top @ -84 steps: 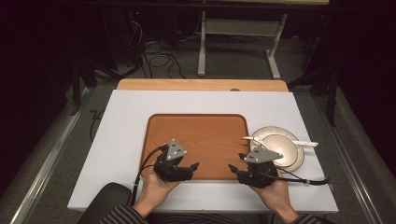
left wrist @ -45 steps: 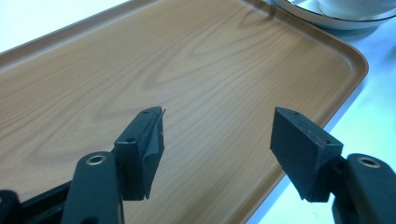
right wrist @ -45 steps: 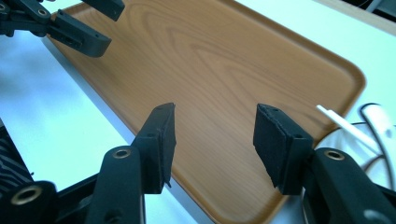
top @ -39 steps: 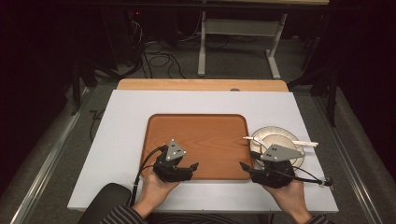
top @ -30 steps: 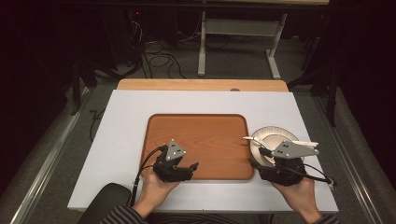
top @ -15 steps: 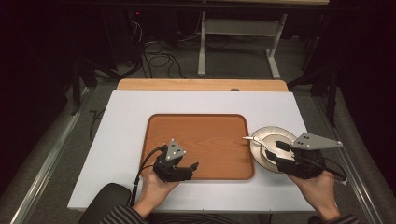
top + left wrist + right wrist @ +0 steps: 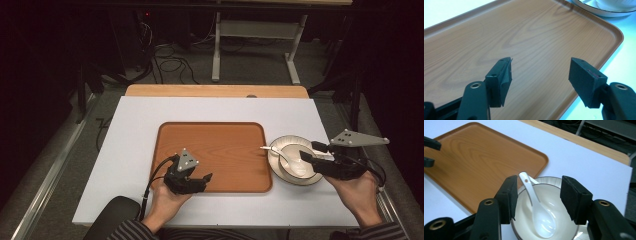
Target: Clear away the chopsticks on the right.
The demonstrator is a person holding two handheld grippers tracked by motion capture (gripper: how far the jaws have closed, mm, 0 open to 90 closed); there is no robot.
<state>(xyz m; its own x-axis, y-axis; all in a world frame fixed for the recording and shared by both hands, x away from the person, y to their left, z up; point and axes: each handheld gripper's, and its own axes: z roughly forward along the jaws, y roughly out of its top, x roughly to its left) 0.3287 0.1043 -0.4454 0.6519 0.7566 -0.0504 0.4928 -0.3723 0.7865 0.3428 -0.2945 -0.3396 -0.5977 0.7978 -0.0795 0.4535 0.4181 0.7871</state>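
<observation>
So on my end, the white ceramic soup spoon (image 7: 536,212) is lying in the white bowl (image 7: 295,162), which sits on the white tabletop (image 7: 125,150) just off the right edge of the wooden tray (image 7: 215,150). The spoon's long axis runs diagonally: scoop end down in the bottom of the bowl, handle leaning up over the rim on the tray side, its tip with the little hole pointing toward the tray.

The right gripper (image 7: 311,152) is hanging right over the bowl with its jaws spread wide. In the right gripper view they straddle the spoon, one on each side, nothing between them pinched. Can't tell if the left-hand jaw is actually brushing the handle or just close to it.

The left gripper (image 7: 206,179) is parked low over the tray's near edge, jaws also wide apart, holding nothing.
</observation>
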